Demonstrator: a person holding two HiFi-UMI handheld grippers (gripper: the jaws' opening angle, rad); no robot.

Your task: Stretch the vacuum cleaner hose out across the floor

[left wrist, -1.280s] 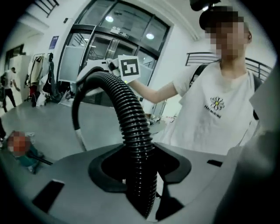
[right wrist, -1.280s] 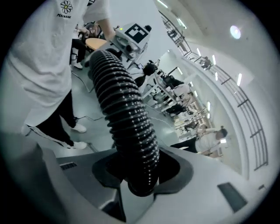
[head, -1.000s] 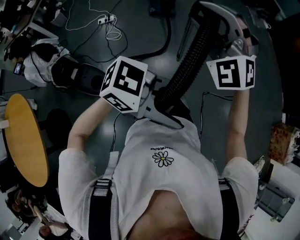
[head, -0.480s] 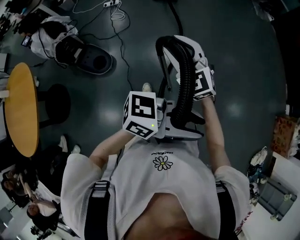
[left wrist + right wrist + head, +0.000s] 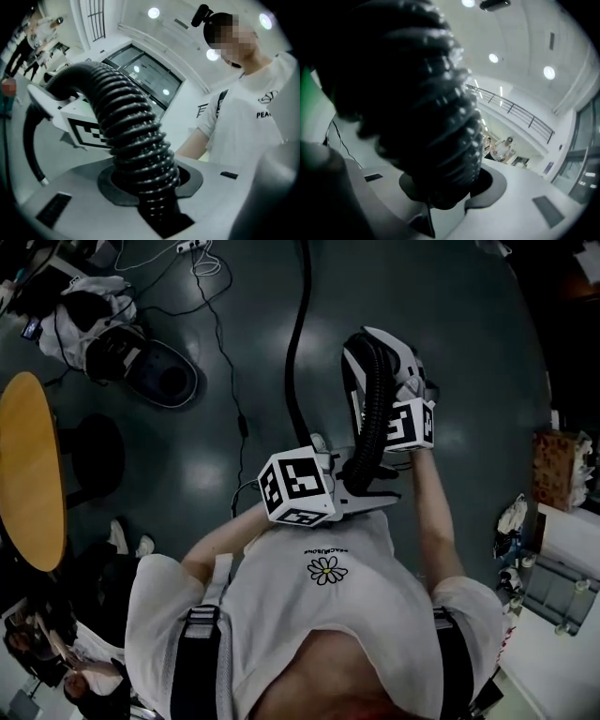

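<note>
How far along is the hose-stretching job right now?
Done: the left gripper and right gripper each grip the ribbed hose; the left's fingers have just been closing on it. In hand: the hose hangs bent in an arch between them, off the floor. Remaining: pulling it out straight across the floor.

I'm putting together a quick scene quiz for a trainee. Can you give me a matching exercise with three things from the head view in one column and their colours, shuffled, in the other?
Things:
1. vacuum hose
2. round table
3. flower print on the shirt

Colours:
A. orange-brown
B. white petals, yellow centre
C. black, ribbed

Pairs: 1-C; 2-A; 3-B
</note>
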